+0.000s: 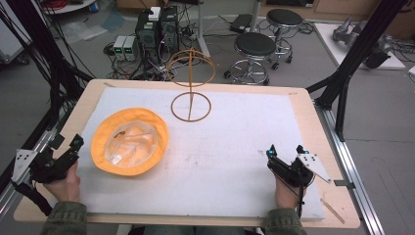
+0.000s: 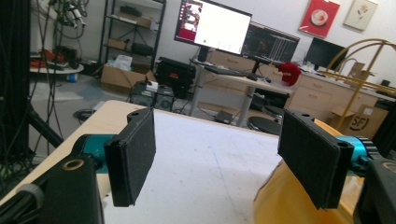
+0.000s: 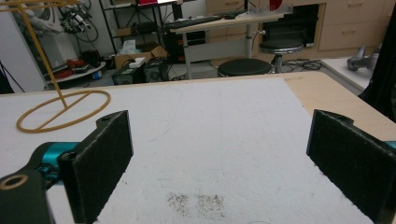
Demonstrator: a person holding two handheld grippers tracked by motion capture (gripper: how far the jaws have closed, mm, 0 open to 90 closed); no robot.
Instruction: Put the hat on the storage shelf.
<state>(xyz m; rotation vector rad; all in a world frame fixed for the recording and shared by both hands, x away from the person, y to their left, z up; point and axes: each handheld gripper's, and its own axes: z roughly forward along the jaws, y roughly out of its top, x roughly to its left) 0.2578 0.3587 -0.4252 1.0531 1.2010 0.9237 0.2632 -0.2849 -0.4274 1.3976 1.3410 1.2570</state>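
Cluttered lab behind, white mat over a wooden tabletop up front, wire hat stand standing at the far edge. Left gripper parked off the near left corner with fingers spread wide and holding nothing, yellow bucket hat lying upside down just to the right of them, brim edging in beside the right-hand finger without touching. Right gripper over on the near right, fingers also wide apart and empty, bare mat between them, hat stand well ahead and off to their left.

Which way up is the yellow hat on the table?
Upside down. In the high view the hat lies crown down on the white mat, its pale lining and a label facing up, brim spread flat around the opening.
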